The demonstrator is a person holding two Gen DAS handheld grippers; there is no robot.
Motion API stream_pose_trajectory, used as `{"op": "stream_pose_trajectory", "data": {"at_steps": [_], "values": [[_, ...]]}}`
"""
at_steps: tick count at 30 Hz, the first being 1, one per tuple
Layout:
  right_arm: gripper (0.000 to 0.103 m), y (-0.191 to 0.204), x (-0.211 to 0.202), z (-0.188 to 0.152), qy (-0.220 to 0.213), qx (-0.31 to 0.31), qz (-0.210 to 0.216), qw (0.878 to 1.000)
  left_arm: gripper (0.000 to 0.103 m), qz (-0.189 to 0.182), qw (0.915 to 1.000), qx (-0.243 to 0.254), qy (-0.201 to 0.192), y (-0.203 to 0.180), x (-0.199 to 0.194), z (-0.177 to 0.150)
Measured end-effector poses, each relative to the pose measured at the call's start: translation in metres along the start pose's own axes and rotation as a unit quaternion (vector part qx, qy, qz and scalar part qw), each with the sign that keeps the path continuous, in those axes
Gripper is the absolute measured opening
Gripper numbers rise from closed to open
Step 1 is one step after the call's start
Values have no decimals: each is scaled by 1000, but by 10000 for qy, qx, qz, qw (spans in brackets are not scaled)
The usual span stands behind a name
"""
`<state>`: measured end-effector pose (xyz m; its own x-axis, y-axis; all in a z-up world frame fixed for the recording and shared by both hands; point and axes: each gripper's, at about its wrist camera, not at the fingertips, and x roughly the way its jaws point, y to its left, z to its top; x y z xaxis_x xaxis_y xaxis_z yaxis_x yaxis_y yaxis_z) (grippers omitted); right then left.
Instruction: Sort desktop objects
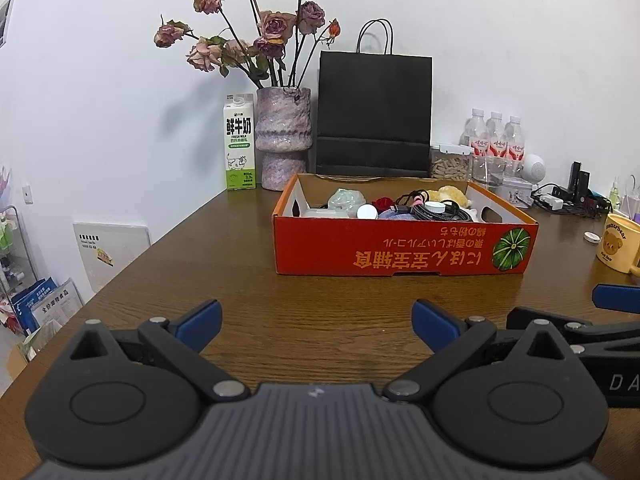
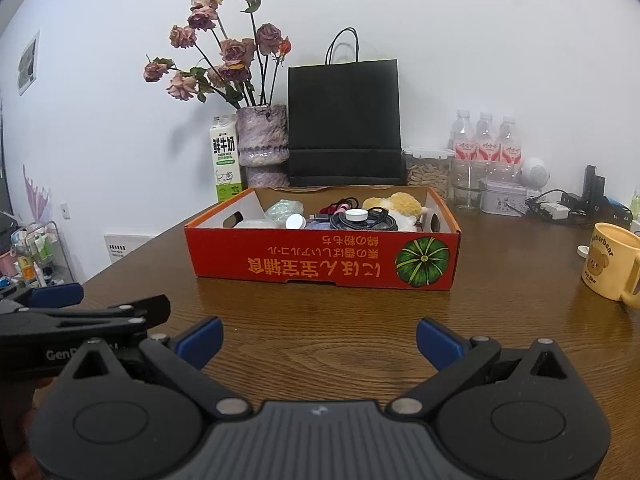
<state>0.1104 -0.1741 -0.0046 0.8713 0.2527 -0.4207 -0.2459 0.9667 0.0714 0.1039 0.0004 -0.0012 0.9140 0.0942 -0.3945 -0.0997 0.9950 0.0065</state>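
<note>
**Both claws released, low over the table, facing the box**

My left gripper rests low over the wooden table, fingers spread wide, nothing between the blue pads. My right gripper sits just beside it, likewise spread and empty. I judge this a ready posture: both claws squared to the work, with bare table between them and the box.

The red cardboard box stands near the table's middle, well apart from my fingertips. Its long axis runs left to right across my view, long printed wall toward me; the lettering reads upside down from here, so the box is turned away. A hand-hole shows in each end wall.

Inside, heaped loose: a coiled black cable, a round white lid, a yellow plush toy, a pale green lump, something dark red I cannot identify. Everything seems gathered there for sorting; nothing looks taken out yet.

A yellow bear mug stands right of the box, apart from it. Along the wall behind stand a milk carton, a vase of dried roses and a black paper bag, apparently out of play.
</note>
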Motion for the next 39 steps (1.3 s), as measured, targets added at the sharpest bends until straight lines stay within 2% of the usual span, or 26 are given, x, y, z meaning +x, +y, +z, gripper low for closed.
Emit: {"op": "stream_pose_trajectory", "data": {"at_steps": [39], "values": [[103,0,0,2,-8,14,7,10000,103,37,10000,24,-42,-1,-2,2]]}}
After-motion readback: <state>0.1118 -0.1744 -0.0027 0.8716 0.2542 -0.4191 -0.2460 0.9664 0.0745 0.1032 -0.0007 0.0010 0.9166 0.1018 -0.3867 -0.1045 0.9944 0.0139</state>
